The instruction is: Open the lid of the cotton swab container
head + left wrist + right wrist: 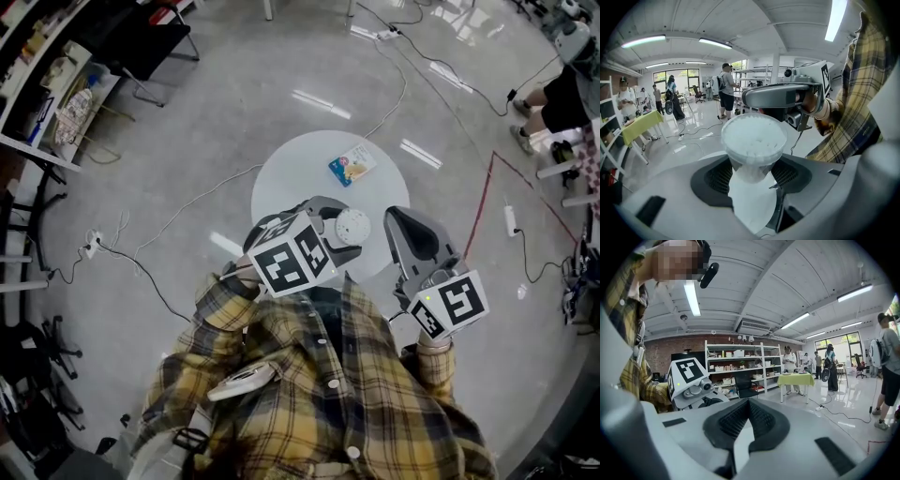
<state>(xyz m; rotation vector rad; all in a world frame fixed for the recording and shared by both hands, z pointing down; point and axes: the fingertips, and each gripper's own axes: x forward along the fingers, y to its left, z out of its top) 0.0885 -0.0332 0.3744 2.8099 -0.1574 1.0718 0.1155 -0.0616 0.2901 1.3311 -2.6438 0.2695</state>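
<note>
Left hand-held gripper (753, 164) pinches cotton swab container (753, 138) between its jaws, frame centre; right hand-held gripper (747, 413) pressed together, empty.

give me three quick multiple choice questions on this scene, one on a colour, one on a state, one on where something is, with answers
1. What colour is most of the packet on the round table?
A) black B) blue C) green
2. How do the right gripper's jaws stand?
A) shut, nothing between B) wide open C) shut on the packet
3. Where is the cotton swab container?
A) on the table B) in the right gripper's jaws C) in the left gripper's jaws

1 B: the head view shows a mostly blue wrapper.
2 A: the right gripper view shows the jaws together and bare.
3 C: the left gripper view shows the jaws pressed on its sides.
</note>
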